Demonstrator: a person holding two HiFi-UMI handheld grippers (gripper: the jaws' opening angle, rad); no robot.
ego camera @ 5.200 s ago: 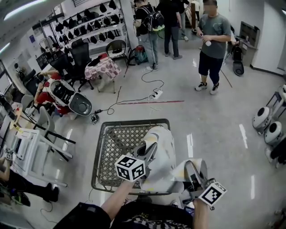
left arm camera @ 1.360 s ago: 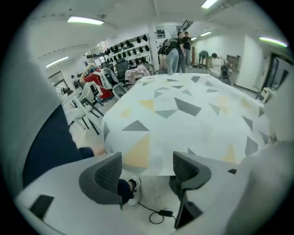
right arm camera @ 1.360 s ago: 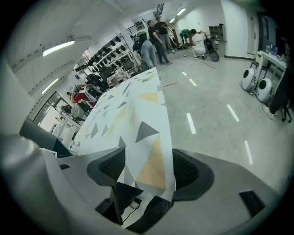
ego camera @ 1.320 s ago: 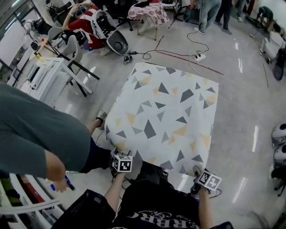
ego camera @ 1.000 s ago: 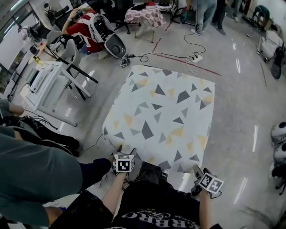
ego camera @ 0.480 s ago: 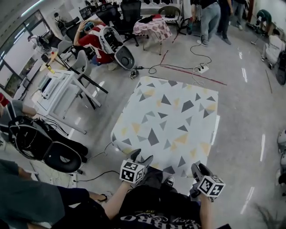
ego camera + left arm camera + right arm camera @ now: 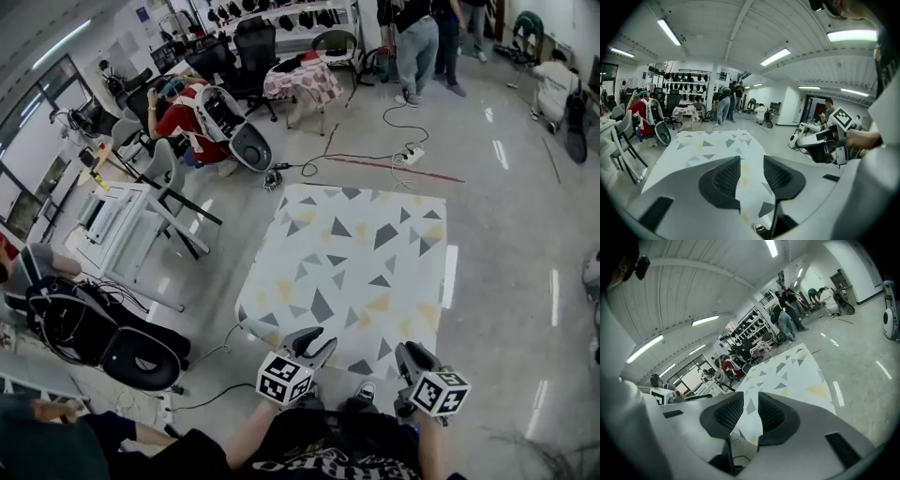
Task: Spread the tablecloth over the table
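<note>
The tablecloth lay spread flat, hiding the tabletop beneath it, just ahead of both grippers and touching neither. The left gripper and right gripper hung by its near edge, close to the person's body; each pair of fingers was closing, a narrow gap left, with nothing between them, only cloth seen beyond; the cloth was white, scattered with grey and pale yellow triangles, its edges draping down the sides.

We see tablecloth lying flat, spread just beyond fingers. Left gripper and right gripper above its near edge, fingers of both closing on nothing.
</note>
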